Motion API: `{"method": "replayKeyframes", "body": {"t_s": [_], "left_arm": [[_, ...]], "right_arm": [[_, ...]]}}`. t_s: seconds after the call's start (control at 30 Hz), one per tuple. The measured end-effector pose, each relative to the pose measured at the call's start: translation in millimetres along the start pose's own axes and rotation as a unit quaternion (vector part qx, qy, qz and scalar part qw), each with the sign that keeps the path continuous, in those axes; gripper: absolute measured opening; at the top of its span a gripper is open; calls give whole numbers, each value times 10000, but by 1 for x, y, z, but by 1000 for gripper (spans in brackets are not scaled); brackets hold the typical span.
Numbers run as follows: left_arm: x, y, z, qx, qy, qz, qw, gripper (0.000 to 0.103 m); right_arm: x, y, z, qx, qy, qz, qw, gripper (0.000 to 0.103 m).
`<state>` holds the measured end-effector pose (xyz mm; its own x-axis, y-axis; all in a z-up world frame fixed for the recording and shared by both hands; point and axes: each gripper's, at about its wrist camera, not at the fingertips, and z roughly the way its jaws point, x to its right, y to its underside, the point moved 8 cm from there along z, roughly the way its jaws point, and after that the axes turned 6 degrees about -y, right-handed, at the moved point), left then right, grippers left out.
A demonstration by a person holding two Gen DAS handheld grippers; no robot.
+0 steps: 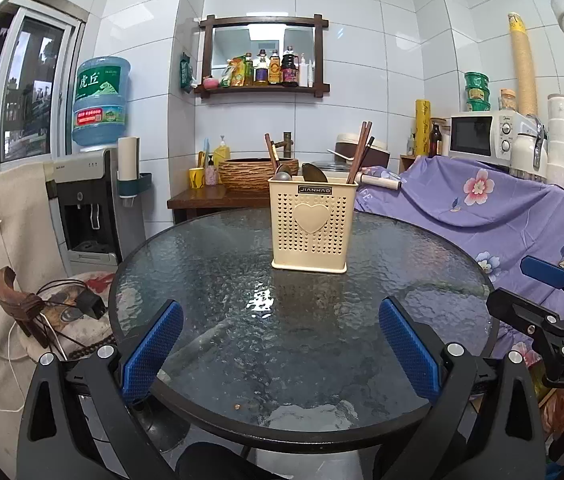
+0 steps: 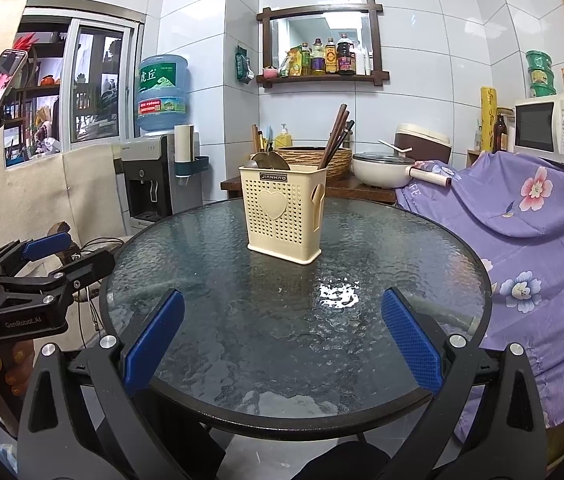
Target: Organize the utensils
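Both grippers hang at the near edge of the round glass table (image 1: pixel 202 264), the left gripper (image 1: pixel 280 350) and the right gripper (image 2: pixel 282 344) each with its blue pads spread wide and nothing between them. Past them, toward the far edge and roughly midway across, stands the cream utensil holder (image 1: pixel 312 226), a perforated plastic box with a heart on its face. Dark wooden chopsticks (image 1: pixel 360 152) lean out of its right side, and metal spoons (image 1: pixel 314 173) show their bowls at the rim on the left. I would judge the holder light and liable to slide or tip on the slick glass, so it wants steadying. The chopsticks look stiff and thin, best pinched near their upper ends; the spoons are smooth and could slip, so grip them squarely.
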<state>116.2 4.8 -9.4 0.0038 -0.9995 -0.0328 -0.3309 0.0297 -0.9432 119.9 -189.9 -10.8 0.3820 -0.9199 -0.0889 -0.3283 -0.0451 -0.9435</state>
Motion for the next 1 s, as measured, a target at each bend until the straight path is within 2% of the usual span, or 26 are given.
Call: {"method": "replayKeyframes", "body": {"t_s": [0.1,0.27,1.0], "left_arm": [[0,1,2,-110,109,-90,9998,96],[-1,2,4,-193,37,-53,9998,96],[-2,3,5,-246,38,-63,9997,96]], "right_arm": [[0,0,1,-11,3,16,10000,97],[0,0,1,-19,0,27,10000,97],[-1,4,6,-90,-21,10,10000,97]]}}
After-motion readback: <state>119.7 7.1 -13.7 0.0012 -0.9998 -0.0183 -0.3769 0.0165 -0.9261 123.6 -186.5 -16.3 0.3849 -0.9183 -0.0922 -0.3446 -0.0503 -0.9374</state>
